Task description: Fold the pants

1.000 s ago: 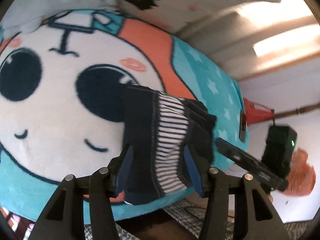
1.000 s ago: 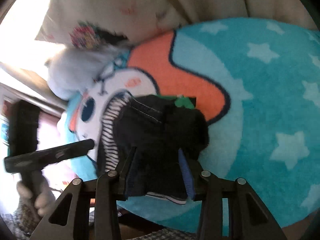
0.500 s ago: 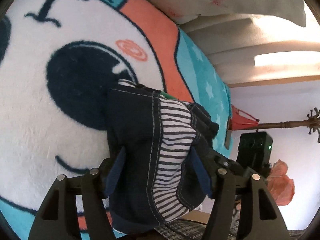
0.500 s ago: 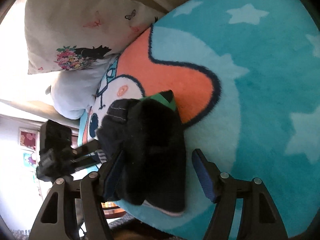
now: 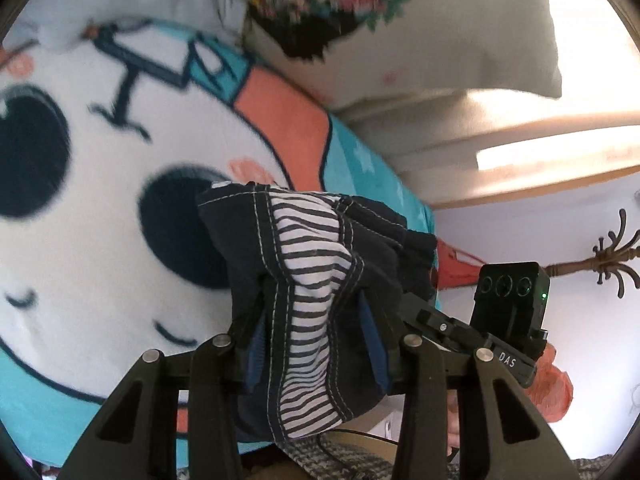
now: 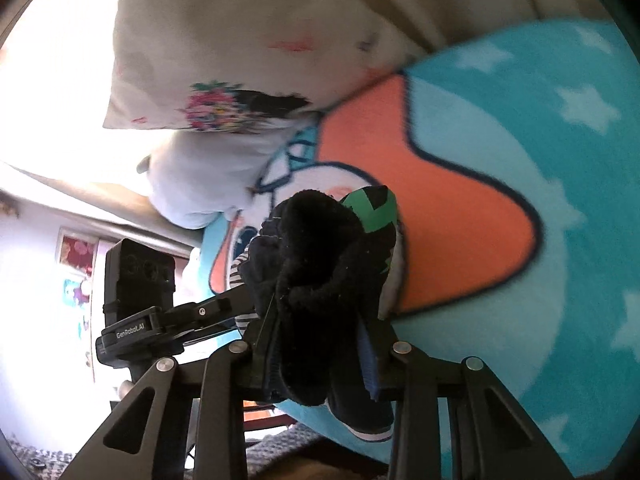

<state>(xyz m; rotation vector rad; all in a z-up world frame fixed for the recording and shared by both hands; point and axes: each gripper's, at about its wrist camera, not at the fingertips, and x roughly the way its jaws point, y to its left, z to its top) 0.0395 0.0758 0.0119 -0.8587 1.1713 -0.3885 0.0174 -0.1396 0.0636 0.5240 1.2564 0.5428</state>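
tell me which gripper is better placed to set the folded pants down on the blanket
Neither clearly: left gripper and right gripper are both closing on the bunched pants over the blanket, so it probably takes both.

both wrist views look steeply down, close up, sharing the pants (image 5: 308, 300) and blanket (image 6: 560, 160).

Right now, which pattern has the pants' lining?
White with dark stripes on the pants; left wrist view shows it best.
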